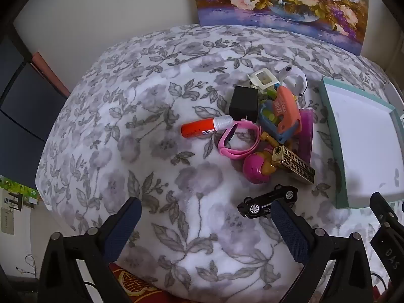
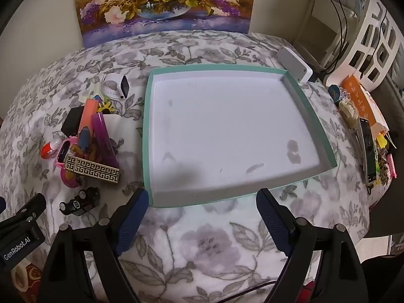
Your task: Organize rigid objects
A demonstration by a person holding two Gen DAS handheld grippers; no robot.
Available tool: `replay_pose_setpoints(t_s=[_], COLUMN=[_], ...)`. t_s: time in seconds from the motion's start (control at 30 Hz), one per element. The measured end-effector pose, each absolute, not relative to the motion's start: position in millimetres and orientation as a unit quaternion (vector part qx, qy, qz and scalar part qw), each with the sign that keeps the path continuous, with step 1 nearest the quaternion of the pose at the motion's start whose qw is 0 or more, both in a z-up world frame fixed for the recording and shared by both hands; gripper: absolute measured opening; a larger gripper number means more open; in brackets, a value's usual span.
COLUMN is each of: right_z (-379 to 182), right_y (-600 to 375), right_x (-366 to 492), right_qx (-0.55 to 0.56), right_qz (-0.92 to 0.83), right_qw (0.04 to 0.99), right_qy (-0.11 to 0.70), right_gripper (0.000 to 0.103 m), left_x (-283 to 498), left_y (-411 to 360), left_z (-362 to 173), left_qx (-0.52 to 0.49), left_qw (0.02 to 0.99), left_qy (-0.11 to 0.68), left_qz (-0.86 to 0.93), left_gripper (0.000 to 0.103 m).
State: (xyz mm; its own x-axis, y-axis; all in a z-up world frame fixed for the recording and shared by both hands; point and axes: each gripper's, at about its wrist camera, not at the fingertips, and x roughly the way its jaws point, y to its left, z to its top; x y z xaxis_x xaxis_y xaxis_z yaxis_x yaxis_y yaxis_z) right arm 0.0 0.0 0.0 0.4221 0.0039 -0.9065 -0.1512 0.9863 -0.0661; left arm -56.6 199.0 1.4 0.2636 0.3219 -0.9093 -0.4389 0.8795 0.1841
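A heap of small objects lies on the floral cloth: a red glue bottle [image 1: 199, 128], a pink watch [image 1: 238, 139], a black box [image 1: 243, 103], an orange and blue toy gun [image 1: 282, 115], a gold patterned box [image 1: 294, 164] and a pink ball [image 1: 253, 169]. A black toy car [image 1: 267, 200] lies nearest, just beyond the right finger of my left gripper [image 1: 205, 223], which is open and empty. The teal tray [image 2: 149, 136] has a bare white floor. My right gripper [image 2: 203, 217] stands open at the tray's near edge, empty. The heap [image 2: 85, 136] lies left of the tray.
A flower painting [image 2: 164, 2] leans on the wall behind the table. A white device [image 2: 295, 64], a white basket [image 2: 366, 45], cables and small clutter [image 2: 366, 131] crowd the right edge. Bare cloth [image 1: 151, 176] spreads left of the heap. The table drops off at the left.
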Motion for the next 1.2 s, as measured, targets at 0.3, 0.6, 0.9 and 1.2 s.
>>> replay_pose_setpoints(t_s=[0.3, 0.6, 0.9, 1.2], right_z=[-0.1, -1.8, -0.8, -1.1], right_y=[4.1, 0.7, 0.5, -1.4], right_x=[-5.0, -1.4, -1.2, -0.6], right_qx=[-0.072, -0.067, -0.070, -0.070], right_qz=[0.042, 0.041, 0.040, 0.039], right_qw=[0.844, 0.841, 0.840, 0.839], right_qy=[0.530, 0.536, 0.536, 0.538], right_gripper=[0.088, 0.088, 0.088, 0.088], left_x=[-56.7, -57.2, -57.3, -57.4], left_y=[198.6, 200.6, 200.7, 200.8], left_z=[2.7, 1.9, 2.5, 2.9], left_qx=[-0.052, -0.052, -0.053, -0.052], left_qw=[0.794, 0.793, 0.794, 0.794], left_qy=[0.555, 0.554, 0.553, 0.553], left_qz=[0.243, 0.248, 0.249, 0.249], left_gripper=[0.103, 0.103, 0.103, 0.103])
